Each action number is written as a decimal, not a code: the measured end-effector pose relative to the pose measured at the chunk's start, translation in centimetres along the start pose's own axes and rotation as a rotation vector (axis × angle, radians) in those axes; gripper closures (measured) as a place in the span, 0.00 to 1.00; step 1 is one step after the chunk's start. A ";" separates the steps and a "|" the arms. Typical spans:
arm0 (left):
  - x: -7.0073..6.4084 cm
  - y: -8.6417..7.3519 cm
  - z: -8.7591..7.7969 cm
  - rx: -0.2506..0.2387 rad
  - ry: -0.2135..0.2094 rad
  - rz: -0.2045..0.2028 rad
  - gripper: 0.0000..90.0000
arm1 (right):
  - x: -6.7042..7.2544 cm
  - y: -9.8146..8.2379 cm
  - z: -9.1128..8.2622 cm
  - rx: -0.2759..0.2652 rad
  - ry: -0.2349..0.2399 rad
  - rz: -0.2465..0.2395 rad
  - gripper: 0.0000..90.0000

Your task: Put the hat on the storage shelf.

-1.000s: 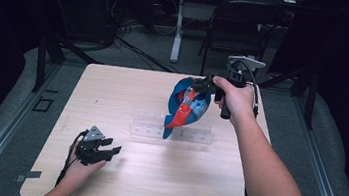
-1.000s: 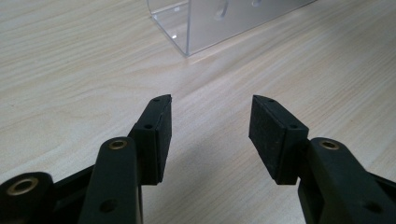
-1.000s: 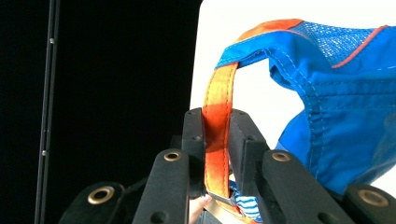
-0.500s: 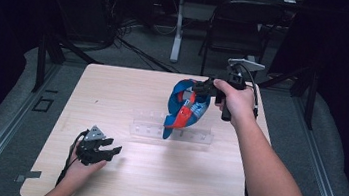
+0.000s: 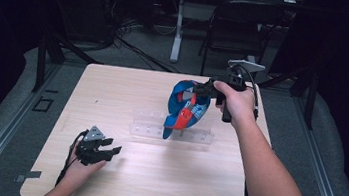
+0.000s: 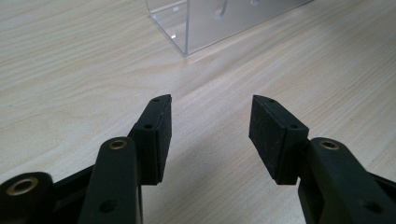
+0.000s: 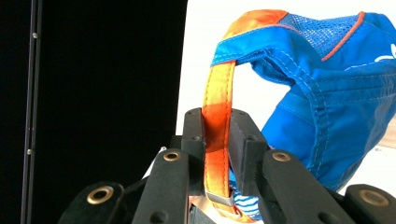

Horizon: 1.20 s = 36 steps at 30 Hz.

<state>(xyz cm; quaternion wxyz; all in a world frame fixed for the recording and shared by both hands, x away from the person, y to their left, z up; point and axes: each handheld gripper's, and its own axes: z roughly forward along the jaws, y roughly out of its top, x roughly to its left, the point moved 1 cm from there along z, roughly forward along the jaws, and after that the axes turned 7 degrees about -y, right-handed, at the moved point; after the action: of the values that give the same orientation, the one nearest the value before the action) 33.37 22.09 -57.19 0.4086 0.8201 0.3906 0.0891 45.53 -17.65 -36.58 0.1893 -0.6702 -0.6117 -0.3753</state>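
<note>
one clear plastic rack (image 5: 173,133) lay across the middle of the table (image 5: 113,90), and whether anything sat in it couldn't be told. you held the blue and orange cap (image 5: 186,110) up over that rack's right part with your right gripper (image 5: 204,89), its jaws clamped on the orange strap (image 7: 215,116) running up between them. your left gripper (image 5: 110,149) rested on the table near the front left corner, jaws spread wide with bare wood between them.

Right claw (image 5: 207,88) clamped shut, raised; left claw (image 5: 114,150) open, low.
</note>
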 end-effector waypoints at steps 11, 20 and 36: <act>0.0 0.0 0.2 -0.005 0.006 0.001 0.55 | -0.8 -0.1 -0.2 -0.003 -0.021 0.004 0.86; 0.0 0.0 0.1 -0.005 0.006 0.001 0.55 | -1.7 -0.3 -0.5 -0.011 -0.039 0.005 0.83; -0.1 0.0 0.1 -0.005 0.008 0.001 0.55 | -3.2 -1.7 -0.8 -0.010 -0.151 -0.046 0.76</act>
<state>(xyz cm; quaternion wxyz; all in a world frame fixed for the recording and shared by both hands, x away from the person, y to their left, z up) 33.37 21.98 -57.30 0.4092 0.8188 0.3915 0.0937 43.81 -20.13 -38.77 0.1307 -0.6832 -0.6376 -0.3309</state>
